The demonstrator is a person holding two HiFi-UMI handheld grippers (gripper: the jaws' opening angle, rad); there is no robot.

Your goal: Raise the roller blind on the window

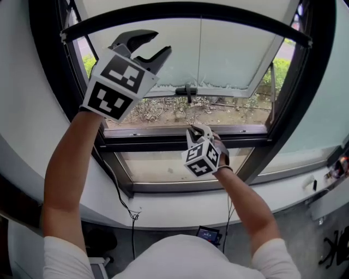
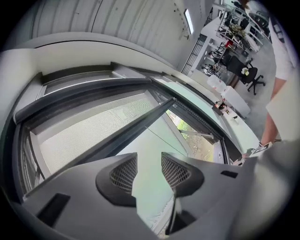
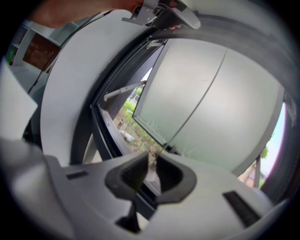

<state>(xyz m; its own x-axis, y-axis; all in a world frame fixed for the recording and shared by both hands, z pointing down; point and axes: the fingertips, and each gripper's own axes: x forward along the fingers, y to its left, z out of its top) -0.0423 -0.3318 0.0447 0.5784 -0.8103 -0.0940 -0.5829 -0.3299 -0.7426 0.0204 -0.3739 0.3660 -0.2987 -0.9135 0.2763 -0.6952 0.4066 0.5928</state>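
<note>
Your right gripper [image 1: 198,129] sits low and nearest your body, in front of the lower window frame. Its jaws are clenched on the pale end of the pull cord [image 3: 152,172]. Your left gripper [image 1: 155,46] is lifted high on the left, its jaws spread and empty, with only window showing through the gap.

From the right gripper the thin pull cord [image 1: 200,49] climbs straight up and away across the frosted pane [image 1: 234,54] of the tilted-out sash. It appears to meet the middle of the blind's dark bottom bar [image 1: 191,11]. That bar runs crosswise, left to right, high across the window opening. Above it, in the left gripper view, lies the mesh blind fabric [image 2: 84,136]. The blind therefore looks well raised already, though the roller itself is out of view.

What matters for the coming move is that the bar lies above and beyond your right gripper. The cord's long axis is upright, in line with the blind's travel, so I judge the next move follows the cord upward. Your left gripper is the nearer one to the bar, close under its left part, but it is not gripping it.
</note>
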